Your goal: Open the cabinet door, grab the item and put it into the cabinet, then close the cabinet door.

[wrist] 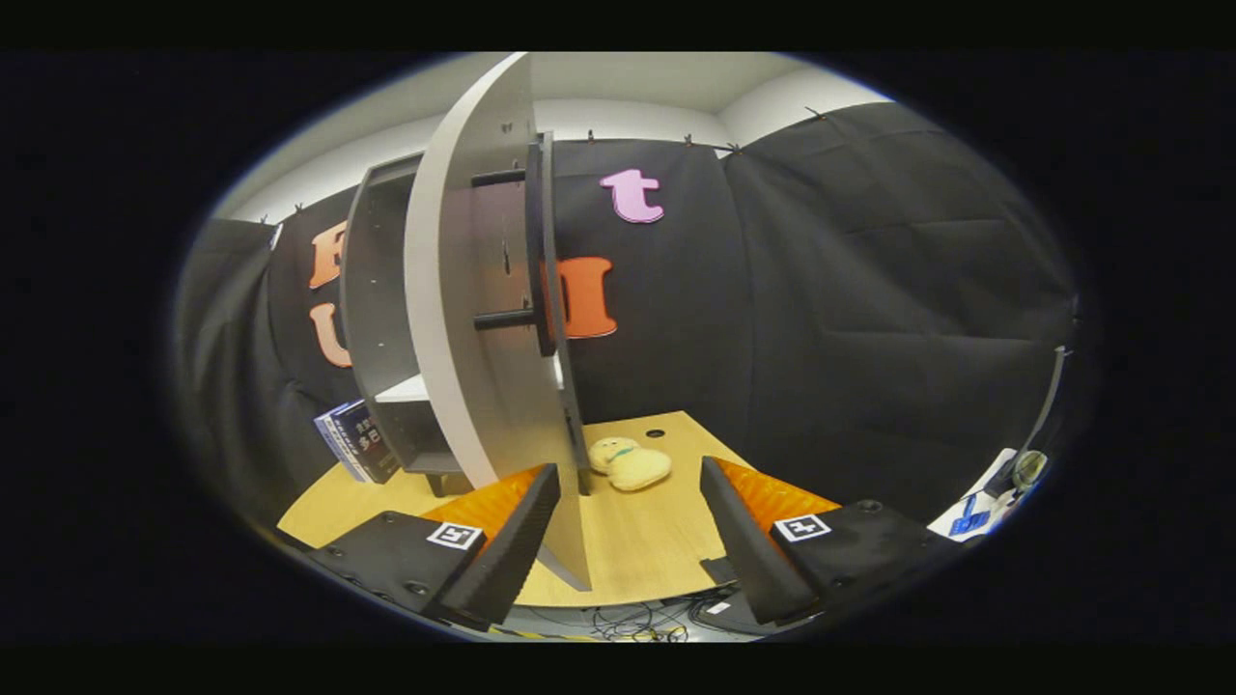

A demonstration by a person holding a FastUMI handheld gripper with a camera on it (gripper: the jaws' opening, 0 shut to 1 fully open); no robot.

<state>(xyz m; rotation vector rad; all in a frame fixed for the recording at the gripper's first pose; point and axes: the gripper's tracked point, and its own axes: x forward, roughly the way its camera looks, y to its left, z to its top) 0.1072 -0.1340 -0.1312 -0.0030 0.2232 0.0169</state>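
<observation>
Two fingers of the gripper reach forward from the near side, spread wide apart and pressing on nothing, each carrying a small square marker on its upper face. Rising between them, closer to the left finger, is the free edge of the cabinet door, swung open so that it stands almost edge-on to the camera; its lower corner hangs just past the near edge of the wooden table. A long dark bar handle stands off the door's face on two short posts, well above the fingers. Beyond the door and to the left of the left finger is the grey cabinet itself, open at the front, with a pale shelf showing inside; whether anything sits on that shelf is hard to tell, since the door hides much of the interior. Leaning against the cabinet's left side, further left still, are a couple of books with dark covers. Just ahead of the fingers and a little right of the door's lower part, a small cream-coloured plush toy lies on the table, outside the cabinet and apart from both fingers. Below the table's near edge, between the fingers, a tangle of cables lies on the floor. Far off to the right of the right finger, some papers rest beside the black cloth wall.
</observation>
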